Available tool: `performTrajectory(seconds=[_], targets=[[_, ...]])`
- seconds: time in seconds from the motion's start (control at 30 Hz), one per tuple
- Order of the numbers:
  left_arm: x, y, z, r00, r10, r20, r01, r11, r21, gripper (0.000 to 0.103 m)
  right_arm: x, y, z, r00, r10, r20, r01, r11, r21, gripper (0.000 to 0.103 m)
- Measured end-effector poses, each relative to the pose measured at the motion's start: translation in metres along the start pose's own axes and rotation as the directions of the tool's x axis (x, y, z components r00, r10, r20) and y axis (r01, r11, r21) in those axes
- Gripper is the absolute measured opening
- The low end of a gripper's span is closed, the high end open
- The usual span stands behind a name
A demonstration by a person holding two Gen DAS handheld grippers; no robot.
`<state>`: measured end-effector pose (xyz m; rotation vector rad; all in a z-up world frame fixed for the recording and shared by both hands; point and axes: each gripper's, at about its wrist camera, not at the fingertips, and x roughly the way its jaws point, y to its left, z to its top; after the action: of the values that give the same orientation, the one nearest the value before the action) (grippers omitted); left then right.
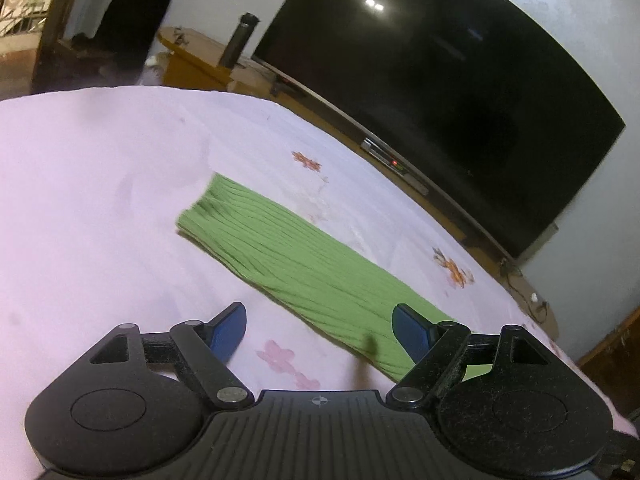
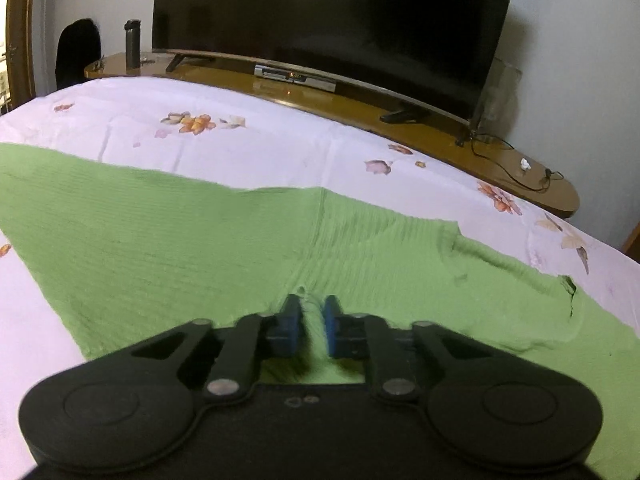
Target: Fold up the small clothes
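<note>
Right gripper pinches a bit of the green top lying on the bed, your left gripper gapes at six o'clock, folding barely begun.

You face a big dark TV on a long wooden stand against a pale wall. Left of the TV stands a dark flask, then a black chair. In front of the TV lies a bed in a pale floral sheet.
</note>
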<state>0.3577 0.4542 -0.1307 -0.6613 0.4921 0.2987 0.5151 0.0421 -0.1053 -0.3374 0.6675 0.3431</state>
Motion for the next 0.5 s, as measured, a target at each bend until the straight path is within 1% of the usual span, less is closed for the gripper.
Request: performTrajectory(seconds=[0.07, 0.1, 0.13, 0.17, 0.2, 0.23, 0.27, 0.33, 0.37, 0.4, 0.43, 0.47, 0.5], targets=[[0.0, 0.005, 0.003, 1.0, 0.011, 0.007, -0.011, 1.0, -0.01, 0.08, -0.008, -0.009, 0.004, 0.998, 0.023, 0.055, -0.029, 0.993, 0.11, 0.009], [0.0, 0.008, 0.004, 1.0, 0.008, 0.009, -0.008, 1.0, -0.022, 0.08, -0.01, -0.015, 0.005, 0.995, 0.054, 0.082, -0.067, 0.983, 0.17, 0.01], [0.0, 0.012, 0.006, 1.0, 0.003, 0.011, -0.003, 0.999, -0.044, 0.08, -0.009, -0.019, 0.005, 0.992, 0.082, 0.092, -0.101, 0.97, 0.222, 0.013], [0.0, 0.015, 0.006, 1.0, -0.004, 0.012, 0.005, 0.998, -0.065, 0.08, -0.004, -0.017, 0.003, 0.994, 0.085, 0.065, -0.098, 0.97, 0.222, 0.024], [0.003, 0.018, 0.007, 1.0, -0.01, 0.01, 0.011, 0.996, -0.083, 0.08, 0.004, -0.012, 0.001, 0.996, 0.093, 0.014, -0.094, 0.977, 0.193, 0.027], [0.006, 0.02, 0.009, 1.0, -0.014, 0.009, 0.015, 0.996, -0.093, 0.08, 0.004, -0.007, -0.002, 0.995, 0.094, 0.009, -0.095, 0.981, 0.168, 0.027], [0.009, 0.022, 0.01, 1.0, -0.024, 0.013, 0.025, 0.994, -0.105, 0.08, -0.002, -0.005, -0.004, 0.996, 0.086, 0.038, -0.091, 0.984, 0.153, 0.029], [0.017, 0.028, 0.012, 0.998, -0.054, 0.024, 0.056, 0.988, -0.145, 0.08, -0.012, -0.007, -0.006, 0.992, 0.107, 0.07, -0.117, 0.977, 0.176, 0.028], [0.02, 0.031, 0.013, 0.997, -0.068, 0.03, 0.072, 0.983, -0.167, 0.076, -0.015, -0.009, -0.007, 0.992, 0.108, 0.072, -0.12, 0.974, 0.19, 0.028], [0.023, 0.034, 0.014, 0.996, -0.076, 0.039, 0.082, 0.977, -0.195, 0.064, -0.019, -0.01, -0.008, 0.992, 0.103, 0.072, -0.115, 0.973, 0.198, 0.028], [0.027, 0.039, 0.014, 0.996, -0.081, 0.045, 0.089, 0.969, -0.23, 0.058, -0.024, -0.013, -0.009, 0.992, 0.096, 0.077, -0.11, 0.972, 0.208, 0.028], [0.031, 0.044, 0.014, 0.996, -0.076, 0.05, 0.086, 0.959, -0.27, 0.039, -0.029, -0.016, -0.01, 0.992, 0.092, 0.084, -0.109, 0.968, 0.226, 0.028], [0.036, 0.049, 0.014, 0.996, -0.069, 0.047, 0.081, 0.949, -0.305, 0.011, -0.034, -0.022, -0.013, 0.991, 0.091, 0.094, -0.112, 0.961, 0.253, 0.028]])
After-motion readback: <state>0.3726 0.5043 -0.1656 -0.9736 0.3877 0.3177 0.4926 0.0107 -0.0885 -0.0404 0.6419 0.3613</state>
